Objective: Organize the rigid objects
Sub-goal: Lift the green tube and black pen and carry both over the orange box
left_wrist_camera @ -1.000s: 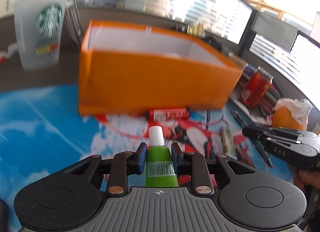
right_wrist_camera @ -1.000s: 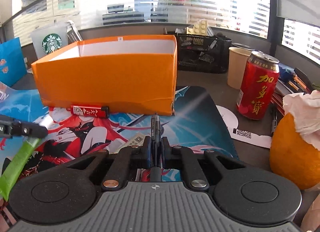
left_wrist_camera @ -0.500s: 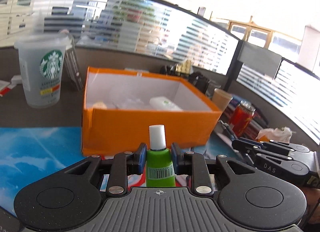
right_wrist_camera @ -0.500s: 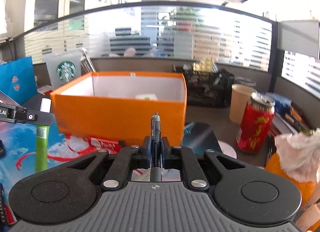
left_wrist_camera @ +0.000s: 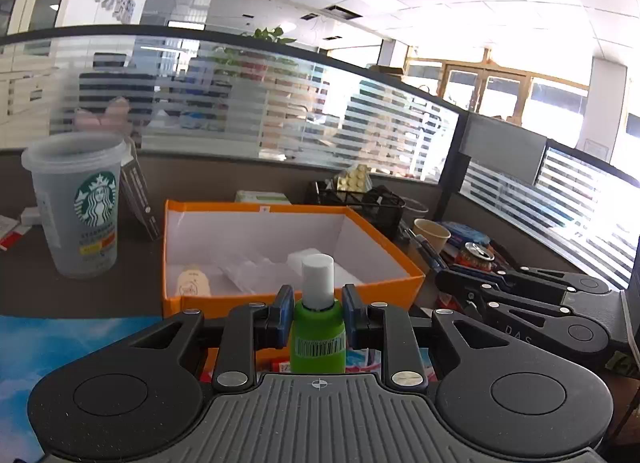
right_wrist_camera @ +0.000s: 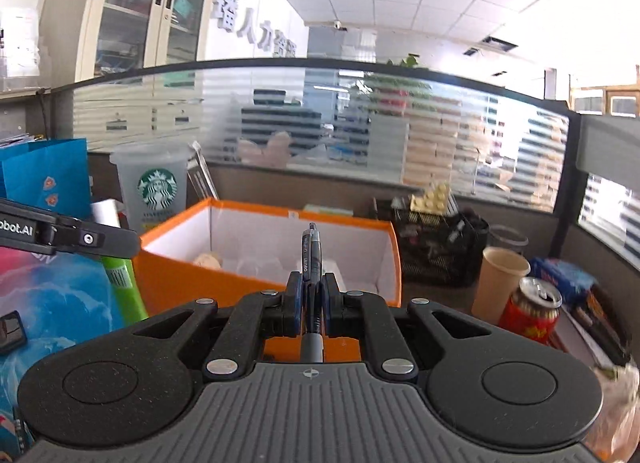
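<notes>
My left gripper [left_wrist_camera: 318, 305] is shut on a green tube with a white cap [left_wrist_camera: 318, 327], held up in front of the orange box [left_wrist_camera: 380, 287]. The box's white inside holds a small cream bottle [left_wrist_camera: 192, 281] and some clear and white packets. My right gripper [right_wrist_camera: 311, 291] is shut on a dark pen [right_wrist_camera: 311, 259] that points up and forward, just before the same orange box [right_wrist_camera: 180, 283]. In the right wrist view the left gripper's finger [right_wrist_camera: 86, 239] and the green tube [right_wrist_camera: 122, 291] hang at the left. In the left wrist view the right gripper [left_wrist_camera: 520, 299] sits at the right.
A frosted Starbucks cup [left_wrist_camera: 78, 203] stands left of the box. Behind the box is a black mesh organizer [right_wrist_camera: 436, 247]. A paper cup [right_wrist_camera: 500, 279] and a red can [right_wrist_camera: 530, 309] stand to the right. A blue printed mat [left_wrist_camera: 60, 343] covers the near desk; a glass partition runs behind.
Both grippers have risen with their loads and tilted up, so the box's inside now shows and the mat items below have dropped out of view. Both grips held.
</notes>
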### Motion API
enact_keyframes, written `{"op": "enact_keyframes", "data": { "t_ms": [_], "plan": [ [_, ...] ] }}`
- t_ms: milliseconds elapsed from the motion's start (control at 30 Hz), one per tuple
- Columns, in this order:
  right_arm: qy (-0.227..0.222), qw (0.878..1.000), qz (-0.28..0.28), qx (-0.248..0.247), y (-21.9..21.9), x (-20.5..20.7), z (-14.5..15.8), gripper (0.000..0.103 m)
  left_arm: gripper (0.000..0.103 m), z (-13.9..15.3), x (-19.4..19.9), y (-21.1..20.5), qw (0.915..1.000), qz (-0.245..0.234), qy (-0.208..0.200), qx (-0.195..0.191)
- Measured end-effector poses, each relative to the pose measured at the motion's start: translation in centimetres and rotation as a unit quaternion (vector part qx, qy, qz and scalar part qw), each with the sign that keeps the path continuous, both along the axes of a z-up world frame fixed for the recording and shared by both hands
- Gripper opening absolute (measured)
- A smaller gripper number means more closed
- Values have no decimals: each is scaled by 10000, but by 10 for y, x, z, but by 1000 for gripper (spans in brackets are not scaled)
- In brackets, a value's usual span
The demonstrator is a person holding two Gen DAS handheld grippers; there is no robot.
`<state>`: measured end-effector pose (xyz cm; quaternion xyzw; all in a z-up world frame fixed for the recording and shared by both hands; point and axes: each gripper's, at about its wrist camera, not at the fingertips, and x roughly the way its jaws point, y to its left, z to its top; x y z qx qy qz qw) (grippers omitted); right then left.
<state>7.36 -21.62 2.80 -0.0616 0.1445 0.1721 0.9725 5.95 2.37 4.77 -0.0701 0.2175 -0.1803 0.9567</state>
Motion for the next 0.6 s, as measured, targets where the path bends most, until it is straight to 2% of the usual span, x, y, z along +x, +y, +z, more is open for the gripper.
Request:
{"op": "enact_keyframes", "data": {
  "t_ms": [600],
  "plan": [
    [-350,9990,232,117,19,23,43,9,23,58,15,4,9977,172,-650,13]
  ]
}}
